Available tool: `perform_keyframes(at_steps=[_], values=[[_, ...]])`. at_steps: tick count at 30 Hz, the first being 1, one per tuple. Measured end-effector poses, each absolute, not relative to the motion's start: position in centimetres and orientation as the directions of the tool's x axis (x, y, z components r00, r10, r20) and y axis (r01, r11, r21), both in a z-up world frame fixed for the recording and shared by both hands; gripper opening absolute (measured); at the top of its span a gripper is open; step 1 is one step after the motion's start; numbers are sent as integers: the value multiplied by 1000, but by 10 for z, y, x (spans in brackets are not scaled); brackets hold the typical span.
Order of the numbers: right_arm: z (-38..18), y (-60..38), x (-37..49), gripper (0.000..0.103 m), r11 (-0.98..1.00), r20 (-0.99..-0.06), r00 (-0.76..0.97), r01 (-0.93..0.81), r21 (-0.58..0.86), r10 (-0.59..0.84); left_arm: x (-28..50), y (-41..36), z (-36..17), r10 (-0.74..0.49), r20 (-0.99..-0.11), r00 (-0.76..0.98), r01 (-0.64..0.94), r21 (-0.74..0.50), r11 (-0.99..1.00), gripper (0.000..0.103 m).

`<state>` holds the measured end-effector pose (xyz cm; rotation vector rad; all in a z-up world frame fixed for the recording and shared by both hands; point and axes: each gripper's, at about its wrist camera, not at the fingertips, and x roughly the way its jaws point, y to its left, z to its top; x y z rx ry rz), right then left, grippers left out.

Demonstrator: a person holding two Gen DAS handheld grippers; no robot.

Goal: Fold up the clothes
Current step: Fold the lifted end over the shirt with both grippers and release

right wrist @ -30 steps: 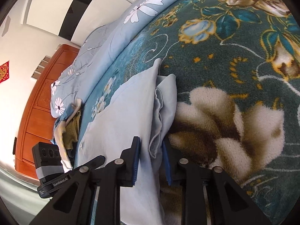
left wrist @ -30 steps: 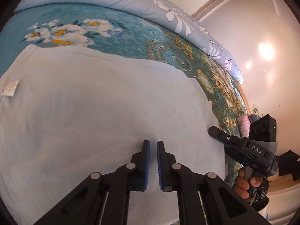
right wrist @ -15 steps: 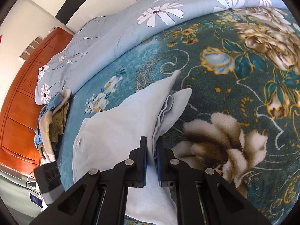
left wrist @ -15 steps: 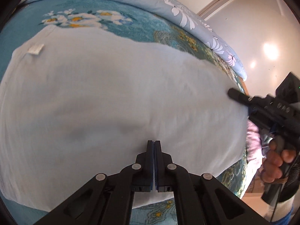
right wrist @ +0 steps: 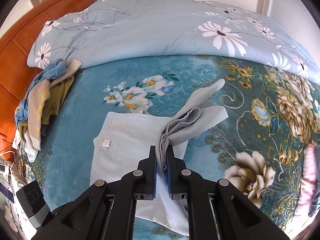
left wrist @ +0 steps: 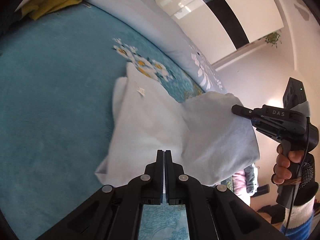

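Observation:
A pale blue garment [left wrist: 152,124] with a small white label [left wrist: 141,90] lies partly on the teal floral blanket [left wrist: 50,100], its near side raised off the bed. My left gripper [left wrist: 164,153] is shut on the garment's near edge, with a sliver of cloth between the pads. My right gripper [right wrist: 161,150] is shut on a bunched fold of the same garment [right wrist: 128,136], which fans out beyond the fingertips. In the left wrist view the right gripper [left wrist: 243,113] holds up the garment's right corner, and a hand [left wrist: 284,166] grips its handle.
A heap of other clothes [right wrist: 46,100] lies at the blanket's left end by the orange wooden headboard [right wrist: 18,40]. A pale blue daisy-print duvet [right wrist: 160,26] runs along the far side. Pink fabric [right wrist: 310,170] sits at the right edge.
Both grippers have risen and pulled back, lifting the garment's near side off the blanket. The right gripper's jaws closed on the bunched fold. More of the bed now shows.

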<state>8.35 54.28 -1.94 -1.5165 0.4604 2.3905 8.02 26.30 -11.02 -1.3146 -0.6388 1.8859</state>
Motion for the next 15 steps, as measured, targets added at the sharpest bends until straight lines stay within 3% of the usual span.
perform_keyframes(at_steps=[7, 15], values=[[-70, 472, 27, 9, -923, -944, -325, -376, 81, 50, 62, 200, -128, 790, -555, -260, -163, -781, -602, 2], [-119, 422, 13, 10, -945, -970, -221, -327, -28, 105, 64, 184, -150, 781, -576, -242, -123, -780, -614, 2]])
